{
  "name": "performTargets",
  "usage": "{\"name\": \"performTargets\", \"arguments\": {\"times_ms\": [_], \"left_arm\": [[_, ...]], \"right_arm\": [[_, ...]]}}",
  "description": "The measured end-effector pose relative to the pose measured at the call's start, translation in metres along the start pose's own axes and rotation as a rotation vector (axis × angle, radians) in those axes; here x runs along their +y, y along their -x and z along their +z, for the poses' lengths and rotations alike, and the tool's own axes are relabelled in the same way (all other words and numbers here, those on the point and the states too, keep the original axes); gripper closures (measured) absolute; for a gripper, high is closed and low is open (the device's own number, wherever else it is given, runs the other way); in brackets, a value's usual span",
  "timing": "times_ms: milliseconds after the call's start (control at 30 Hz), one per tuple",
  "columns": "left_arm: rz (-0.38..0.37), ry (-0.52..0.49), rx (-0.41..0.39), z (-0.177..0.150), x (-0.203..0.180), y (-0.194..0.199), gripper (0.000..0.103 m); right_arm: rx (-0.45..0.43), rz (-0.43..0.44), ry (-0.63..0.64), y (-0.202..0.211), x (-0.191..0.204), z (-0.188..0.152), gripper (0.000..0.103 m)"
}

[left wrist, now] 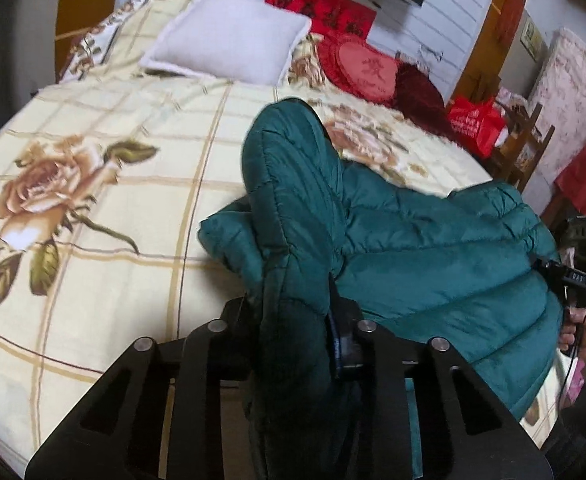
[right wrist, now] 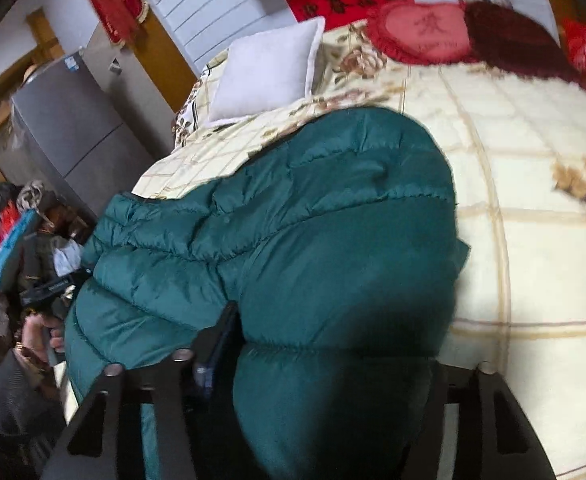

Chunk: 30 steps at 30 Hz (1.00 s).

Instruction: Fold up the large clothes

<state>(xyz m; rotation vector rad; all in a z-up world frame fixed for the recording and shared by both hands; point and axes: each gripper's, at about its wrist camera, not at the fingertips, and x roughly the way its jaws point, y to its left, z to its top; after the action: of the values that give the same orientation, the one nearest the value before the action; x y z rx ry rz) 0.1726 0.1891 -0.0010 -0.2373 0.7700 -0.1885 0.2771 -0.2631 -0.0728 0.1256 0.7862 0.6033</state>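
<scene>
Currently both grippers clamp the green puffer jacket over the floral bedspread — left gripper pinching a fold, right gripper likewise.

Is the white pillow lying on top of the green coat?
No, the white pillow sits far up the bed, apart from the green coat held by both grippers.

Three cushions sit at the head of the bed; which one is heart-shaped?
The pink-centred red frilled cushion, between the plain white square pillow and the dark maroon cushion.
</scene>
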Motion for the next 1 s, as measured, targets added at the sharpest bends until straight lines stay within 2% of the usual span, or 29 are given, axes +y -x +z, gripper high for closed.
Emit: {"name": "performTargets", "arguments": {"times_ms": [67, 267, 367, 467, 700, 767, 833, 900, 1000], "left_arm": [[-0.017, 0.013, -0.045, 0.005, -0.003, 0.015, 0.079], [-0.099, 0.048, -0.153, 0.016, -0.019, 0.058, 0.08], [-0.139, 0.05, -0.168, 0.018, -0.034, 0.068, 0.08], [-0.192, 0.048, -0.159, 0.019, -0.057, 0.066, 0.08], [-0.198, -0.01, -0.065, 0.017, -0.109, 0.022, 0.08], [-0.175, -0.038, -0.045, 0.016, -0.123, 0.009, 0.08], [-0.11, -0.048, -0.03, 0.015, -0.13, -0.004, 0.079], [-0.079, -0.027, -0.008, 0.014, -0.127, -0.014, 0.074], [-0.053, -0.004, 0.029, 0.013, -0.12, -0.021, 0.067]], "right_arm": [[-0.057, -0.028, 0.041, 0.015, 0.012, 0.007, 0.063], [-0.211, -0.045, 0.107, 0.061, 0.044, 0.024, 0.068], [-0.293, -0.038, 0.086, 0.092, 0.044, 0.03, 0.068], [-0.328, -0.051, 0.063, 0.116, 0.03, 0.028, 0.068], [-0.281, -0.134, -0.027, 0.128, -0.019, 0.01, 0.068], [-0.251, -0.152, -0.059, 0.125, -0.037, 0.003, 0.068], [-0.225, -0.15, -0.084, 0.122, -0.058, -0.003, 0.067], [-0.192, -0.137, -0.157, 0.114, -0.079, -0.011, 0.063], [-0.16, -0.116, -0.257, 0.107, -0.099, -0.014, 0.048]]}}
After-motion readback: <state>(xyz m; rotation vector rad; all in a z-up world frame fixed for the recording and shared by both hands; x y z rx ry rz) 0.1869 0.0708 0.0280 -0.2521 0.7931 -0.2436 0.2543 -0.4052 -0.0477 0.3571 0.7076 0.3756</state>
